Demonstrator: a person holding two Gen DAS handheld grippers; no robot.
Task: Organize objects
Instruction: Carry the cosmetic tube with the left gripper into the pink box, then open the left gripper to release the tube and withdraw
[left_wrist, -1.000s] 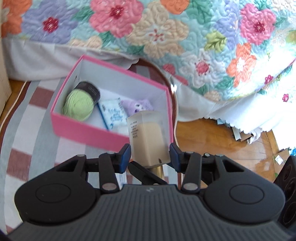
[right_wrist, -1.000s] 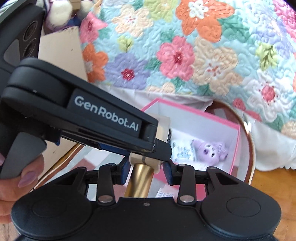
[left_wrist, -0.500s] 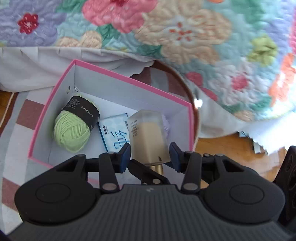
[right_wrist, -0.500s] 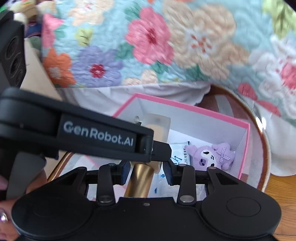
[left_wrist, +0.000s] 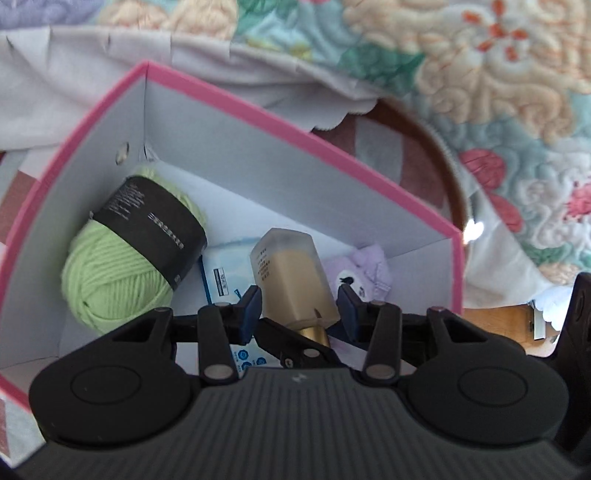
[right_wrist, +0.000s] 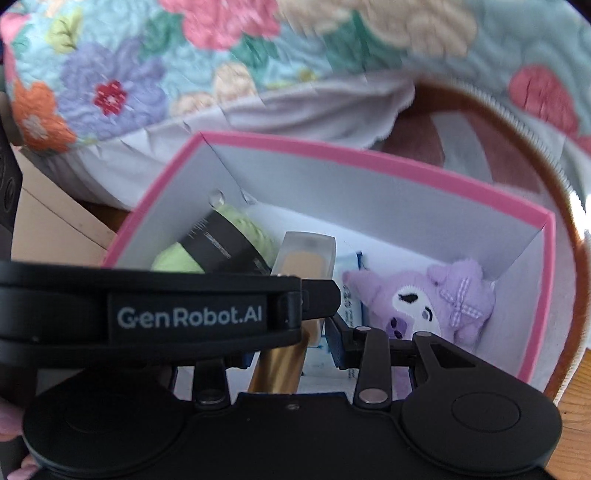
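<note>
Both grippers gripped one bottle (left_wrist: 291, 273) over the pink box (left_wrist: 258, 107): the left gripper (left_wrist: 299, 308) clenched its frosted body, the right gripper (right_wrist: 291, 343) its gold cap (partly hidden), above green yarn (left_wrist: 110, 273), a tissue pack (left_wrist: 221, 277) and a purple plush (right_wrist: 424, 306).

- One pink box (left_wrist: 303, 127), white inside.
- One ball of green yarn (left_wrist: 110, 273) with a black band.
- One frosted bottle (left_wrist: 295, 280) of beige liquid with a gold cap.
- One purple plush toy (right_wrist: 424, 302).
- One blue-and-white packet (left_wrist: 221, 280).
- Two black grippers: left gripper (left_wrist: 299, 310), right gripper (right_wrist: 291, 347).
- One floral quilt (right_wrist: 147, 55).
</note>
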